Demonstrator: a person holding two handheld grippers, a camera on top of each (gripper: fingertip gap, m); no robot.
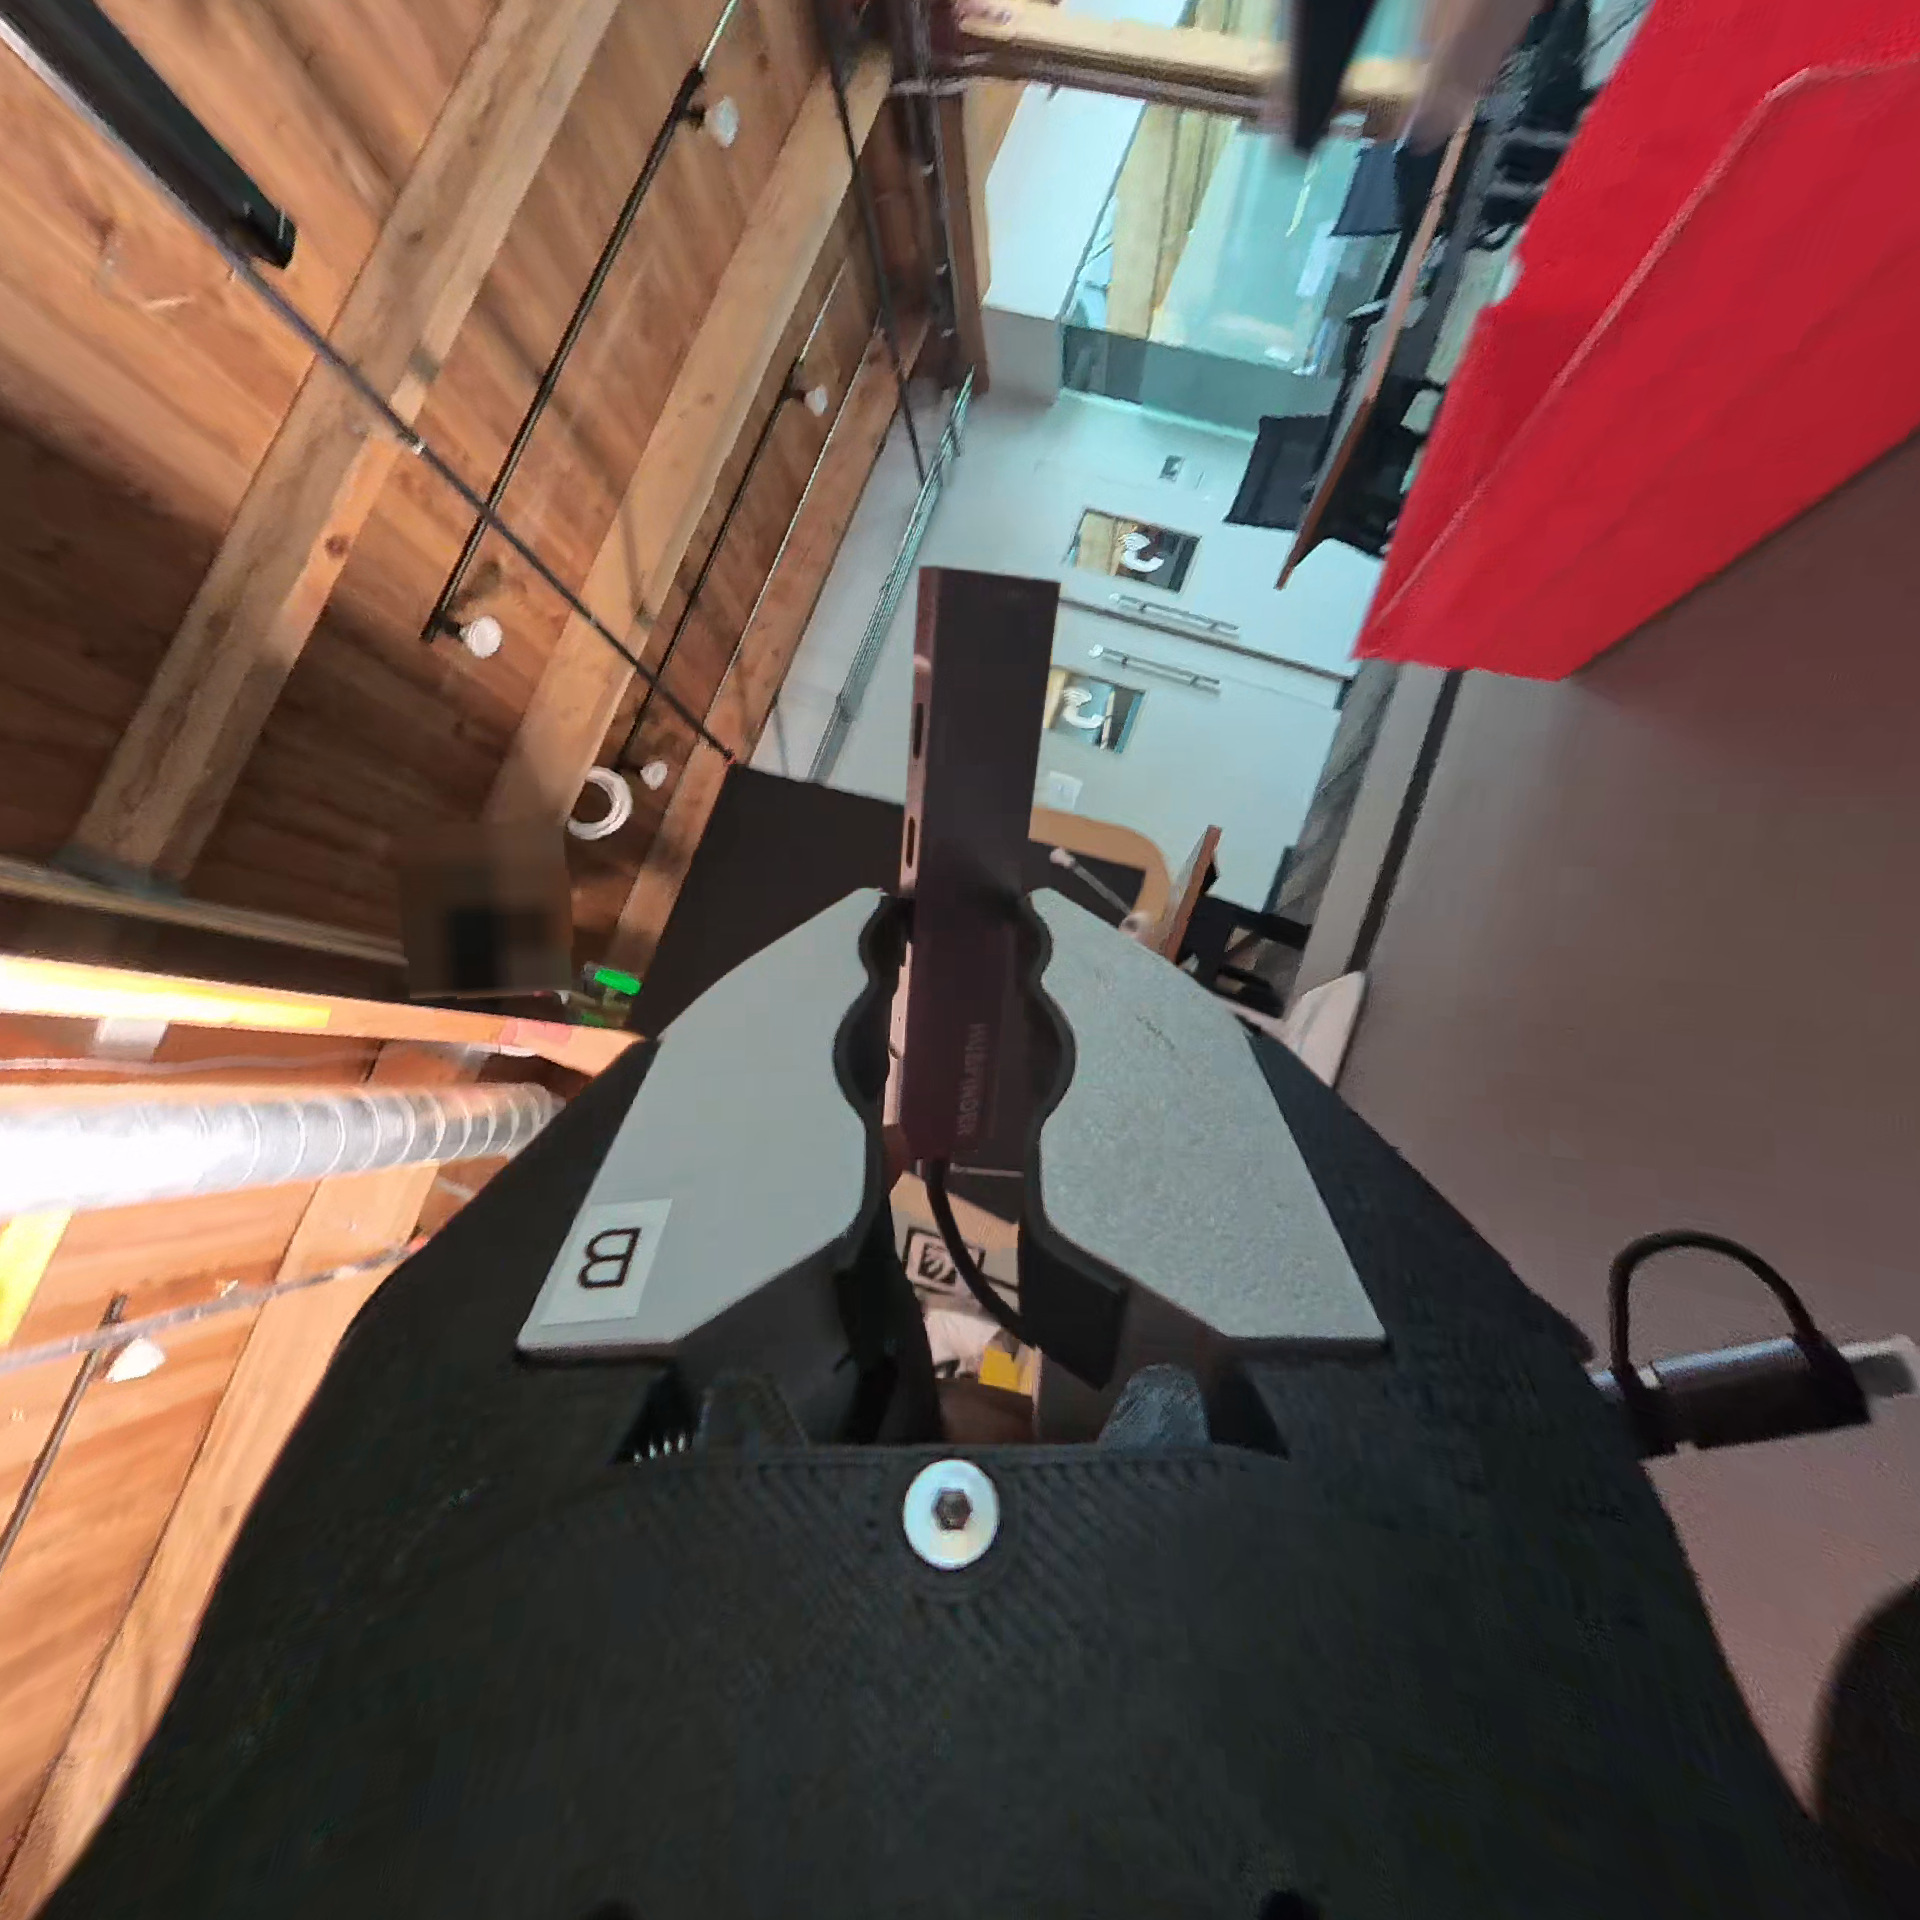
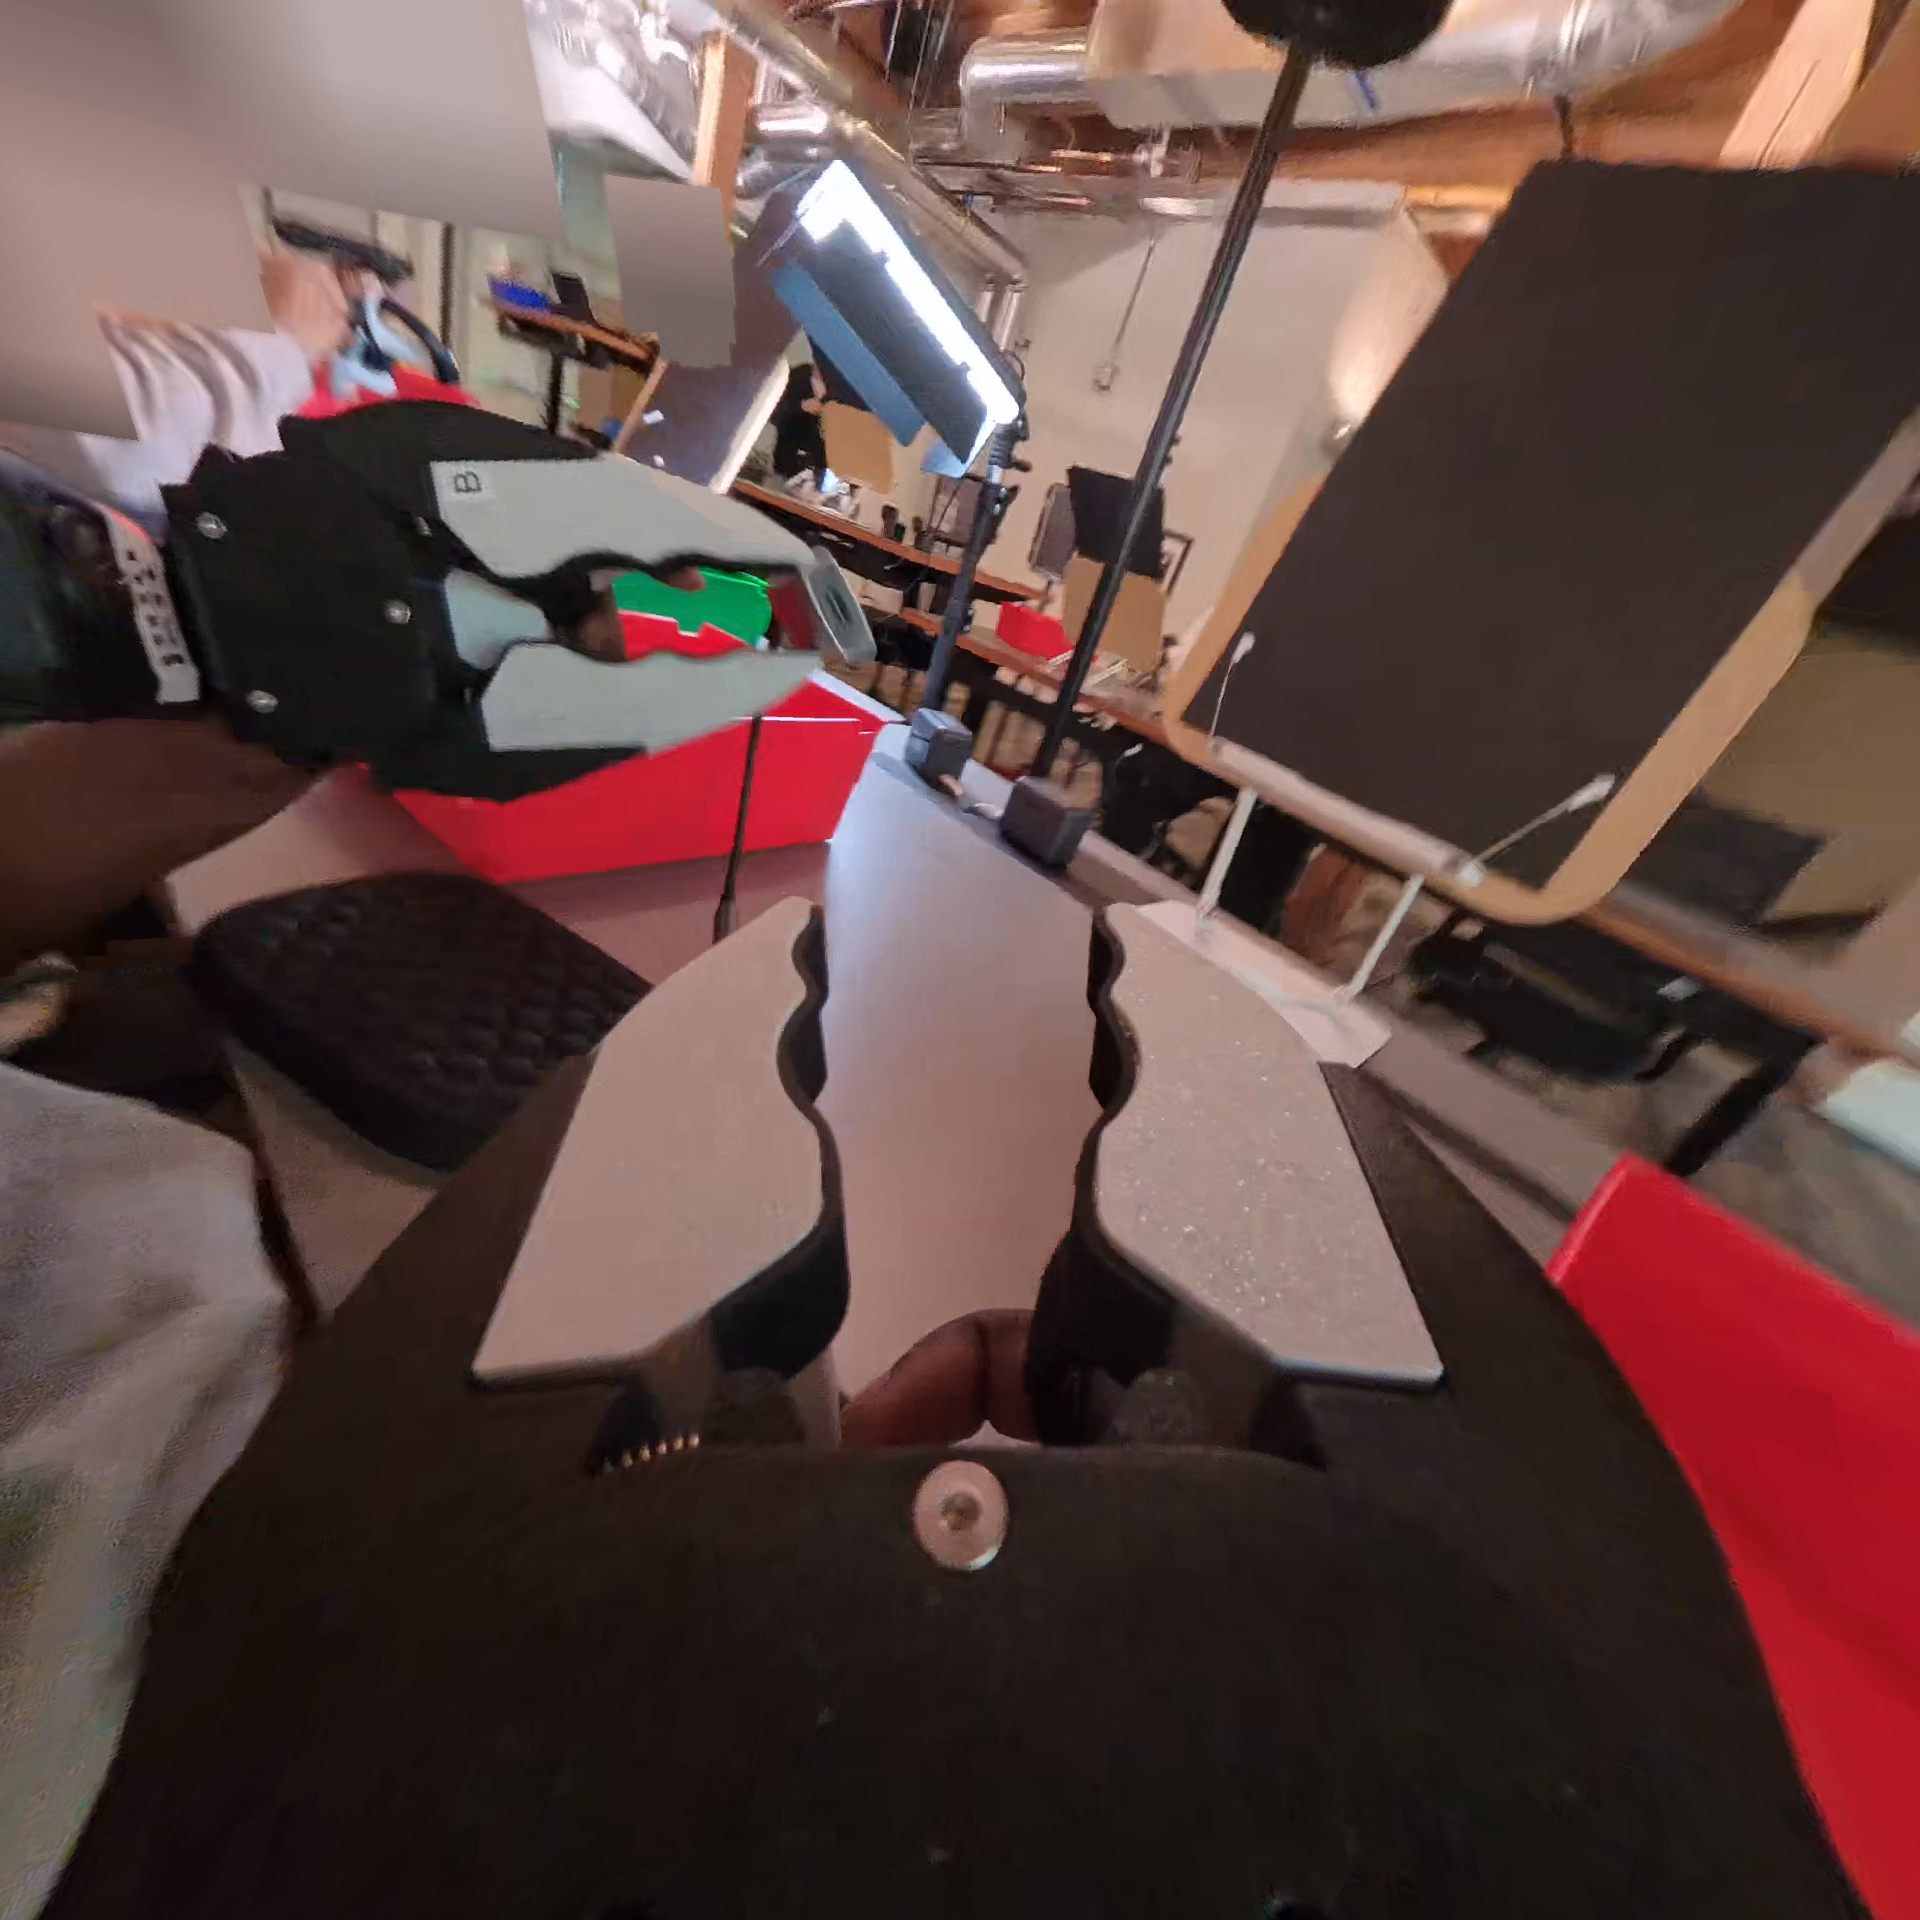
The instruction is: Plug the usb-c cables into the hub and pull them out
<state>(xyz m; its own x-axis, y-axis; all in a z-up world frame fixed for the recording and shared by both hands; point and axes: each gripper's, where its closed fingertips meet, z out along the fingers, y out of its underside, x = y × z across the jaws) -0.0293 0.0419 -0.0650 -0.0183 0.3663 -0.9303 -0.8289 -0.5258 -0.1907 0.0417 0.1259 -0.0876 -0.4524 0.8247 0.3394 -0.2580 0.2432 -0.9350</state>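
My left gripper (image 1: 961,904) is shut on the hub (image 1: 977,748), a slim dark grey bar that sticks out past the fingertips, with ports along its left edge. The hub's black lead (image 1: 961,1247) runs back between the fingers. In the right wrist view the left gripper (image 2: 800,634) is held in the air at the upper left, the hub's end (image 2: 836,613) showing at its tips. A thin black cable (image 2: 743,810) hangs from it to the table. My right gripper (image 2: 956,920) is open and empty, low over the table (image 2: 935,1091).
Red bins stand behind the left gripper (image 2: 665,800) and at the right edge (image 2: 1766,1403). A black textured pad (image 2: 416,997) lies at the left. Two clamped stands (image 2: 1049,821) sit at the table's far edge. A black board (image 2: 1558,540) leans at the right. My right fingertips sit around 12 centimeters from my left ones.
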